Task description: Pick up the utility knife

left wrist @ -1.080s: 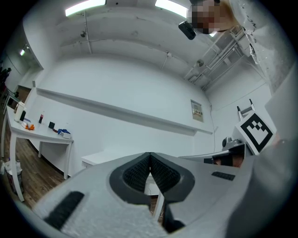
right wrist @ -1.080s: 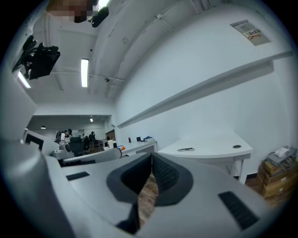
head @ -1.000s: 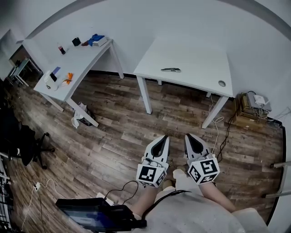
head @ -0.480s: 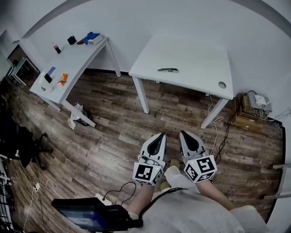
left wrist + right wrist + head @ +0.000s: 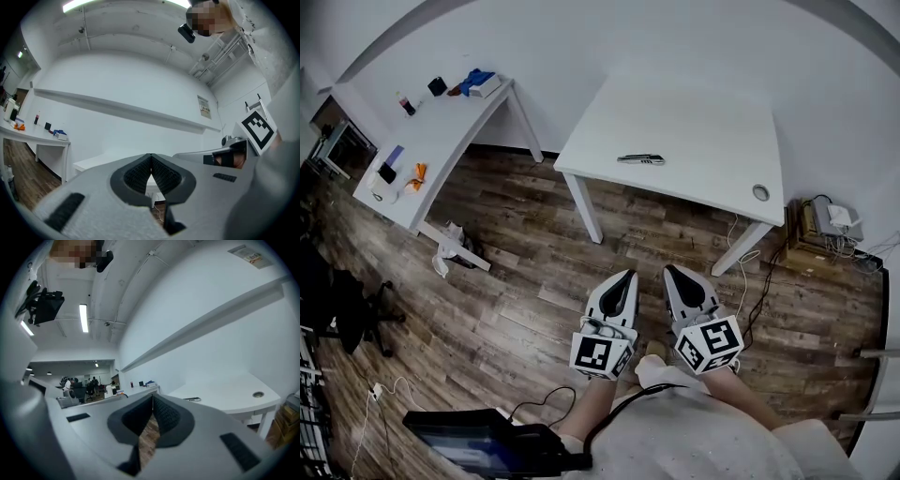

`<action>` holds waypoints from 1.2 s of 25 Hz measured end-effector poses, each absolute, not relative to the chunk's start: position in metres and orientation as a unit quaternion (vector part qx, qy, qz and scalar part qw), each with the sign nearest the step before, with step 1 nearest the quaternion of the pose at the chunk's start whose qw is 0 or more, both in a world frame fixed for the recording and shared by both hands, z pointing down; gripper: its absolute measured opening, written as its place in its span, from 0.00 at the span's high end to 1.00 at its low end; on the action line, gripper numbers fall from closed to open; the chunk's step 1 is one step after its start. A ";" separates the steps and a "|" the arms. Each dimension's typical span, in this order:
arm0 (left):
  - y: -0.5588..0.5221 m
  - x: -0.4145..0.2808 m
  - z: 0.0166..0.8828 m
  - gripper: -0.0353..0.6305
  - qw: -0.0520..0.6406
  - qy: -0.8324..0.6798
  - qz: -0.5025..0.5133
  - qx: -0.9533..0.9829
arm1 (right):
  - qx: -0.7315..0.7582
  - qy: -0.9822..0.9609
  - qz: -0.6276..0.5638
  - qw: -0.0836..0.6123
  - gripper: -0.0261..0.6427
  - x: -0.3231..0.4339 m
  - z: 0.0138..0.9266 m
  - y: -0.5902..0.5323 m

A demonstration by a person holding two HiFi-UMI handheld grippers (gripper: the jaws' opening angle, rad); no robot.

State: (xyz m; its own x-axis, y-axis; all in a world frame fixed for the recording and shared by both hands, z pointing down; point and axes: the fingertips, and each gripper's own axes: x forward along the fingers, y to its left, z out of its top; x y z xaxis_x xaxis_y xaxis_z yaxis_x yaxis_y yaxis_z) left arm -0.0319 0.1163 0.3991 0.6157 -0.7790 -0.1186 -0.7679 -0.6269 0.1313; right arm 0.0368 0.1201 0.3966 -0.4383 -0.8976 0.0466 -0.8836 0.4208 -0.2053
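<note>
While the utility knife [image 5: 640, 159] is seen lying on the white counter [image 5: 712, 131], the left hand-held gripper [image 5: 628, 276] and right hand-held gripper [image 5: 669, 270] are held closed and empty, well apart from it.

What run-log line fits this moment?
utility knife: flat on white table, untouched | left tongs: shut, empty | right tongs: shut, empty | both short of table

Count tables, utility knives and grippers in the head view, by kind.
Tables: 2, near table and side table
Utility knife: 1
Grippers: 2, left gripper and right gripper, both shut
Total: 5
</note>
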 end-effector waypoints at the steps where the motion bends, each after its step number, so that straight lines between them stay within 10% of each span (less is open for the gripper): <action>1: 0.109 -0.030 0.400 0.94 0.033 -0.431 -0.082 0.898 | -0.529 0.842 -0.102 0.035 0.95 0.039 0.398 0.113; 30: 0.018 0.004 0.399 0.94 0.024 -0.455 -0.072 0.887 | -0.496 0.862 -0.105 0.027 0.95 0.065 0.402 0.030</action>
